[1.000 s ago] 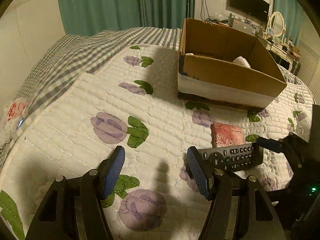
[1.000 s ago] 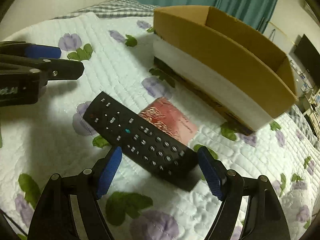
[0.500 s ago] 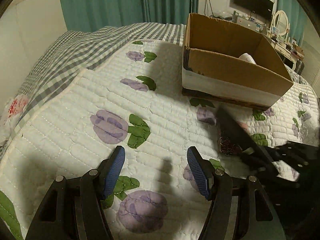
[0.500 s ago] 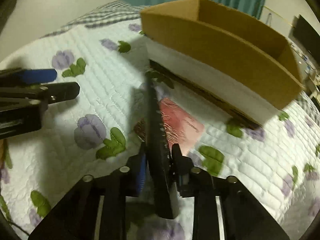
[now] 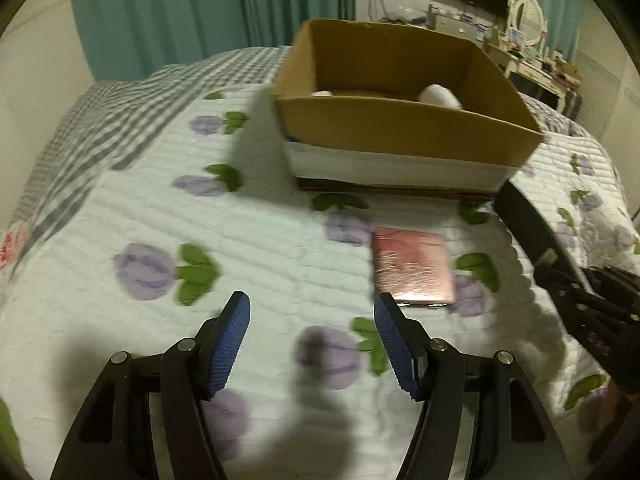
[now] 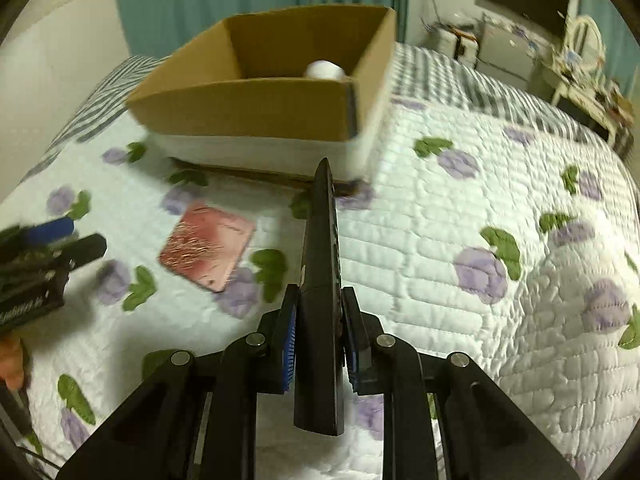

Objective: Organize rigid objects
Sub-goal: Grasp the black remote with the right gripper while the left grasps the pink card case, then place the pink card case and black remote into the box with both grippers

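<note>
Quilt [image 6: 460, 208]; edge-on remote [image 6: 320, 264], right view only

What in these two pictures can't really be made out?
- Contents of the brown cardboard box: in both views its front wall hides all but two white rounded things; what they are is unclear.
- Black remote control: right wrist view shows it edge-on in the right gripper, buttons unseen; in the left view, the frame's dark edge swallows it.
- Pink patterned flat packet: motion blur, print unreadable.
- Dresser clutter: too small.
</note>
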{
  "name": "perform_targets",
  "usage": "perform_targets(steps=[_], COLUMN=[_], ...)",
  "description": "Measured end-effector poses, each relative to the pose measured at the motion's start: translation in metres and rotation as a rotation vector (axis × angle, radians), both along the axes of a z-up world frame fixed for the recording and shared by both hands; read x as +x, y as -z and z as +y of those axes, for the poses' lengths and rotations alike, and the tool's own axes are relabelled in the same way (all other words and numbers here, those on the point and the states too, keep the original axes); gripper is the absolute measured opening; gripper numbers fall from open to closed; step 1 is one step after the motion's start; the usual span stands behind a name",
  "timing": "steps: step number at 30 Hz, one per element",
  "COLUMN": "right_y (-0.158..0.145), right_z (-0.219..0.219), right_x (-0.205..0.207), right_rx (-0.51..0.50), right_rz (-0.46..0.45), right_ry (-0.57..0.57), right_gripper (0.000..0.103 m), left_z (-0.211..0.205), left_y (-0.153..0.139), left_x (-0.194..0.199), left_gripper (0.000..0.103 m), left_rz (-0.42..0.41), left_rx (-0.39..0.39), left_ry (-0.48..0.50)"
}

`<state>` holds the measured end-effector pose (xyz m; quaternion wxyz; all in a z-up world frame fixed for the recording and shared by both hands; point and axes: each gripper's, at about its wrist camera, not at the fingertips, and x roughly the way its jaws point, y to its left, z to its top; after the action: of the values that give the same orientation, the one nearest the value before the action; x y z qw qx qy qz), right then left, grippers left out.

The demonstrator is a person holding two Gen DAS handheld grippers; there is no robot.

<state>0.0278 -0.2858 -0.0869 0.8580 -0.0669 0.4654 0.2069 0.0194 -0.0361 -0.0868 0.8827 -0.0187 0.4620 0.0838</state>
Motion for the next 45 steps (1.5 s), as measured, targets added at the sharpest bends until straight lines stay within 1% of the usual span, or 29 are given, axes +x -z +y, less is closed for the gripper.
perform_targets(steps=[2, 4, 6, 8, 10, 12, 14, 18, 20, 24, 26, 29, 31, 34, 38, 41, 45], right_y=[0.006, 0.011, 0.013, 0.012, 0.008, 0.000, -0.006, 0.002, 0.005, 0.008, 0.012, 0.016, 0.017, 0.015, 0.008, -0.008, -0.041], right_z=[0.002, 0.008, 0.012, 0.011, 0.008, -0.002, -0.013, -0.025, -0.023, -0.021, -0.021, -0.019, -0.018, -0.019, -0.020, -0.020, -0.020], right_x=[0.004, 0.010, 0.020, 0.026, 0.022, 0.013, 0.008, 0.025, 0.025, 0.028, 0.031, 0.034, 0.033, 0.031, 0.024, 0.015, 0.001], right_rx=[-0.001, -0.038, -0.026, -0.004, -0.002, -0.012, -0.004, 0.026, 0.033, 0.039, 0.039, 0.029, 0.020, 0.017, 0.004, 0.005, 0.012], right_rz=[0.018, 0.009, 0.010, 0.011, -0.010, -0.049, -0.057, 0.000, 0.020, 0.024, 0.033, 0.042, 0.037, 0.028, 0.010, -0.028, -0.103], right_ry=[-0.008, -0.021, -0.017, -0.009, 0.000, 0.036, 0.069, 0.116, 0.119, 0.119, 0.124, 0.127, 0.124, 0.122, 0.118, 0.114, 0.102], right_gripper=[0.019, 0.019, 0.019, 0.019, 0.019, 0.019, 0.019, 0.019, 0.019, 0.019, 0.019, 0.019, 0.019, 0.019, 0.019, 0.019, 0.019], left_z=[-0.009, -0.017, -0.022, -0.026, -0.028, -0.032, -0.038, -0.050, -0.052, -0.052, -0.057, -0.069, -0.070, -0.065, -0.059, -0.052, -0.043], left_y=[0.001, 0.004, 0.007, 0.011, 0.015, 0.019, 0.024, 0.036, 0.044, 0.056, 0.063, 0.068, 0.067, 0.062, 0.052, 0.038, 0.011], left_x=[0.006, 0.012, 0.018, 0.023, 0.027, 0.031, 0.036, 0.048, 0.055, 0.070, 0.077, 0.081, 0.080, 0.074, 0.058, 0.041, 0.020], left_gripper=[0.067, 0.067, 0.067, 0.067, 0.067, 0.068, 0.067, 0.067, 0.068, 0.074, 0.076, 0.078, 0.078, 0.073, 0.072, 0.072, 0.072], left_rz=[0.002, 0.005, 0.010, 0.019, 0.027, 0.032, 0.045, 0.076, 0.091, 0.113, 0.139, 0.114, 0.101, 0.073, 0.045, 0.006, -0.051], left_rx=[-0.006, -0.006, -0.006, -0.012, -0.022, -0.034, -0.041, -0.074, -0.063, -0.079, -0.047, 0.043, 0.048, 0.014, -0.019, -0.053, -0.082], left_ry=[0.018, 0.039, 0.045, 0.052, 0.058, 0.067, 0.080, 0.119, 0.110, 0.098, 0.094, 0.116, 0.116, 0.116, 0.126, 0.124, 0.118])
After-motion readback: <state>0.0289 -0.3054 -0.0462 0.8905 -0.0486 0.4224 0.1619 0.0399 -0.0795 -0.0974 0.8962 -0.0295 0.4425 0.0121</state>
